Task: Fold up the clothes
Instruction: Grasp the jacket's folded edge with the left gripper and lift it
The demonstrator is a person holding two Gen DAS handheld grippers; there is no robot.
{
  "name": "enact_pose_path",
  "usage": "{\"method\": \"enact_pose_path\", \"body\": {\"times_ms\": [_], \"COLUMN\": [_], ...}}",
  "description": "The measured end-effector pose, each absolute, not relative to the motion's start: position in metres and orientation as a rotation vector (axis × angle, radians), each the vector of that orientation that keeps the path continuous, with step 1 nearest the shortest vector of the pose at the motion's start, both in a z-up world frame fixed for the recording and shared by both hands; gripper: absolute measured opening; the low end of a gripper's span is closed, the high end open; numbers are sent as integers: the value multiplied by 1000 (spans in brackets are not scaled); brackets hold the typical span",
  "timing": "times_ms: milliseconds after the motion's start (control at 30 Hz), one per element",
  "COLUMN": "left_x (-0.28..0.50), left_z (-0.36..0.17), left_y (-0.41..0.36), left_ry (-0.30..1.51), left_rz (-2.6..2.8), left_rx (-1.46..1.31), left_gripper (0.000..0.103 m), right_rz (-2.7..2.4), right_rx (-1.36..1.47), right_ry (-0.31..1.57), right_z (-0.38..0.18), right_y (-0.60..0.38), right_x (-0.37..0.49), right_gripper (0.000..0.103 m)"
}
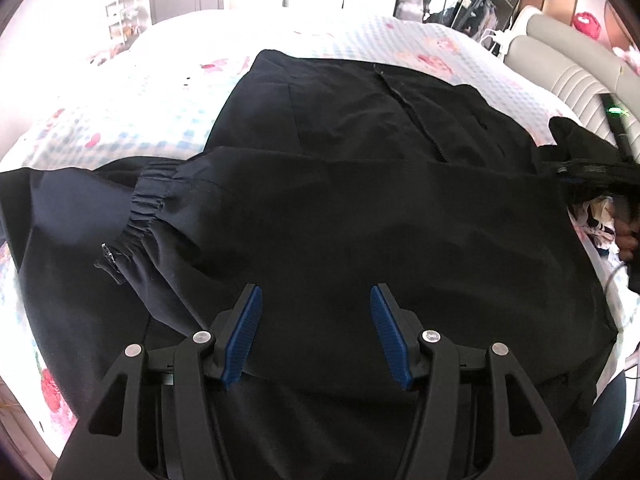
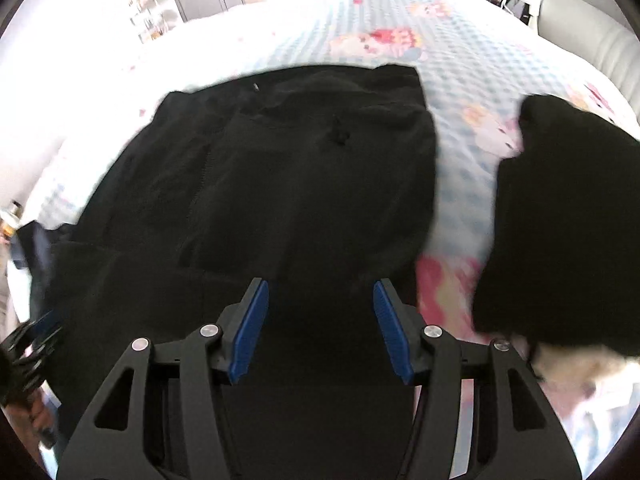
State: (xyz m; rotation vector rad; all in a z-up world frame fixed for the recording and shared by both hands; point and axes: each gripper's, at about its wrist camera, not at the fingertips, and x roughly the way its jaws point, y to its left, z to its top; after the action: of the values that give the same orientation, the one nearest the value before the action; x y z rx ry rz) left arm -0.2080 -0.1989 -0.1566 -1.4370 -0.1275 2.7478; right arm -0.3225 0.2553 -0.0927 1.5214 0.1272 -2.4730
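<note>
While I hover: both my claws hang over the jacket [image 1: 360, 200], which lies flat on the bed [image 1: 120, 120].
Bed: it also carries a dark heap [image 2: 568, 220], apart from the jacket.
Sleeve [image 1: 280, 184]: lies across the body; I'd smooth it before folding.
Left claw [image 1: 316, 332]: open, empty.
Right claw [image 2: 320, 328]: open, empty.
Containers: none seen.

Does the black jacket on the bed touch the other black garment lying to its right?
Apart. The right wrist view shows a strip of bedsheet between the black jacket and the other black garment.
</note>
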Motion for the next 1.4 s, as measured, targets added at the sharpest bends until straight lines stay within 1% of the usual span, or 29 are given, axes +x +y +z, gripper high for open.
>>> {"method": "enact_pose_path", "body": {"times_ms": [33, 67, 100, 200, 267, 300, 333, 400, 467, 500, 533, 567, 600, 633, 667, 700, 733, 800, 833, 867, 933, 1000, 1067, 1100, 1167, 1233, 1300, 1367, 1400], "left_x": [-209, -211, -212, -219, -225, -228, -230, -234, -230, -227, -226, -225, -227, -230, -235, -239, -245, -256, -262, -267, -265, -259, -241, -233, -227, -231, -234, -235, -235], "left_z": [-158, -158, -158, -159, -159, -160, -161, -164, -163, -162, -162, -161, -162, -165, -169, -173, -176, -182, -182, -183, -167, -146, -121, -115, -124, -147, -166, -175, -178], "left_y": [-200, -201, -202, -203, -202, -202, -203, -210, -220, -224, -230, -235, -242, -246, -248, -250, -249, -243, -239, -235, -229, -224, -226, -229, -240, -250, -252, -250, -250], "left_ry": [-130, -134, -138, -149, -138, -132, -127, -198, -304, -357, -419, -485, -584, -668, -733, -797, -825, -830, -821, -811, -774, -729, -697, -687, -716, -765, -793, -812, -821], "left_rz": [2745, 2744, 2744, 2737, 2740, 2747, 2757, 2742, 2723, 2712, 2698, 2681, 2637, 2587, 2543, 2498, 2480, 2493, 2516, 2539, 2631, 2730, 2862, 2923, 2946, 2843, 2724, 2675, 2657], "left_rx": [-1440, -1440, -1437, -1420, -1423, -1435, -1450, -1475, -1450, -1432, -1414, -1396, -1381, -1375, -1372, -1369, -1368, -1367, -1361, -1356, -1285, -1198, -1093, -1091, -1177, -1343, -1430, -1421, -1409], "left_gripper": [58, 58, 58, 58, 58, 58, 58, 59, 59, 59, 59, 61, 62, 65, 66, 66, 66, 66, 63, 45, 7, 5, 5, 5, 5, 5, 12, 43, 46], "right_rz": [-2468, -2459, -2463, -2495, -2521, -2534, -2538, -2536, -2530, -2524, -2526, -2522, -2516, -2515, -2513, -2516, -2519, -2492, -2476, -2457, -2418, -2398, -2408, -2413, -2421, -2429, -2443, -2470, -2479], "right_rx": [1593, 1670, 1706, 1763, 1787, 1799, 1791, 1771, 1745, 1729, 1663, 1606, 1552, 1503, 1454, 1429, 1408, 1470, 1505, 1546, 1668, 1701, 1695, 1710, 1742, 1773, 1762, 1658, 1599], "right_ry": [170, 210, 196, 123, 72, 46, 20, -47, -55, -42, -54, -68, -81, -80, -77, -76, -76, -96, -106, -108, -120, -151, -155, -145, -124, -104, -90, -67, -71], "right_z": [-109, -127, -133, -138, -138, -138, -139, -141, -136, -132, -120, -110, -100, -89, -79, -73, -68, -80, -87, -94, -119, -125, -126, -128, -132, -136, -127, -106, -96], "right_y": [250, 245, 254, 291, 318, 331, 340, 353, 349, 344, 339, 336, 333, 330, 328, 329, 331, 340, 345, 343, 353, 360, 365, 368, 373, 379, 379, 373, 370], "right_x": [-335, -349, -350, -346, -341, -339, -337, -333, -327, -323, -314, -305, -296, -284, -271, -258, -246, -231, -224, -229, -219, -202, -189, -186, -180, -174, -173, -177, -179], "right_gripper": [54, 51, 46, 47, 44, 36, 25, 23, 28, 37, 50, 55, 57, 58, 58, 62, 66, 69, 69, 69, 68, 68, 68, 68, 68, 68, 66, 66, 66]}}
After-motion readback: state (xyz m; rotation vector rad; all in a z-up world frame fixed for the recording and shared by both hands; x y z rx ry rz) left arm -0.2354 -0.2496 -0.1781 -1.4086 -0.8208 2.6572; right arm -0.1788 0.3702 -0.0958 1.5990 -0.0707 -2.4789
